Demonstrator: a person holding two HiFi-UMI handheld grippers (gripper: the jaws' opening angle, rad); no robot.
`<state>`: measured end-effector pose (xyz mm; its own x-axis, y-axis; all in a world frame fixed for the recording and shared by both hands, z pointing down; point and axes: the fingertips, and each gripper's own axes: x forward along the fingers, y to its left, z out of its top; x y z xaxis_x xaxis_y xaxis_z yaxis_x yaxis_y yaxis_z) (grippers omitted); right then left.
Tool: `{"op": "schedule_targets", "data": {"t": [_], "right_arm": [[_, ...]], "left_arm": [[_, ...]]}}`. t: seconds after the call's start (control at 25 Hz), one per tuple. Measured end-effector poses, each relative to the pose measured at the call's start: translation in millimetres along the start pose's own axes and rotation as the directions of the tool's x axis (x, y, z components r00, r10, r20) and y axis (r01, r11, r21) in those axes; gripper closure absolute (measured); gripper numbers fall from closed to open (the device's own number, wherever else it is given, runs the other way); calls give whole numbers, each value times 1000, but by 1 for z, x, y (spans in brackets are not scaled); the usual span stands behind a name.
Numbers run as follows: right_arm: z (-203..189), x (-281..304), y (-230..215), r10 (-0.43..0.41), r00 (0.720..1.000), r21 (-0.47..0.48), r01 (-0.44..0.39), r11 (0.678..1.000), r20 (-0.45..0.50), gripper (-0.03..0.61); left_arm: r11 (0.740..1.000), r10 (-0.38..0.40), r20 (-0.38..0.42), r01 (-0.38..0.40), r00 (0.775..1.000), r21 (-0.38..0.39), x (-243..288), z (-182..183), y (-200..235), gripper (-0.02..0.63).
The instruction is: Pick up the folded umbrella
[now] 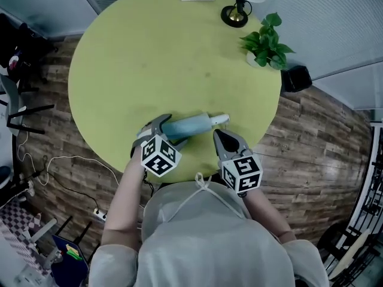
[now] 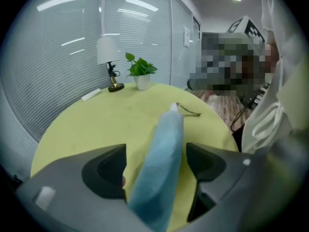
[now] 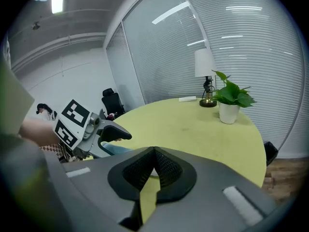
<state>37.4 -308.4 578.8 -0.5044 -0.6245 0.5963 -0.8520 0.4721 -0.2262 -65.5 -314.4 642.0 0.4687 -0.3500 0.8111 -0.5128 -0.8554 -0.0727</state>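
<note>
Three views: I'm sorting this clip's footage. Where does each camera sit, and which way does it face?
Head view: on the person's head, looking steeply down at the table; forearms and torso show.
Left gripper view: on the left gripper, looking along its open jaws astride the umbrella.
Right gripper view: on the right gripper, shut jaws, facing across the table.
Both gripper views share the plant.

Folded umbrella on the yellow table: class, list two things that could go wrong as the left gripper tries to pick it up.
1. The open left gripper straddles the folded umbrella near one end; lifted from there, the long free end may sag or slip out.
2. The umbrella lies close to the table's near edge, so a nudge while closing might roll it off.
</note>
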Motion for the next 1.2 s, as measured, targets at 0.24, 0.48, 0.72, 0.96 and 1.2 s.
{"op": "schedule_targets", "data": {"t": [0.24,0.48,0.72,0.96,1.2], "right_arm": [[-1,4,1,-10,999,14,11,1000,-39,578],[-6,5,-5,-6,998,72,11,997,-69,580],[-4,0,-11,-33,997,57,37,998,-74,578],[-5,0,-9,-27,996,43,31,999,-81,578],[0,-4,-7,-22,997,23,24,999,-69,578]], "left_arm": [[987,-119,-152,133,981,85,28,-23,-2,213],[956,-218,-284,263,934,131,47,-42,-11,230],[938,-243,-334,309,911,159,50,-46,-15,290],[941,-219,-327,288,919,180,50,-45,-17,318],[950,-182,-304,248,935,192,46,-45,-20,324]]}}
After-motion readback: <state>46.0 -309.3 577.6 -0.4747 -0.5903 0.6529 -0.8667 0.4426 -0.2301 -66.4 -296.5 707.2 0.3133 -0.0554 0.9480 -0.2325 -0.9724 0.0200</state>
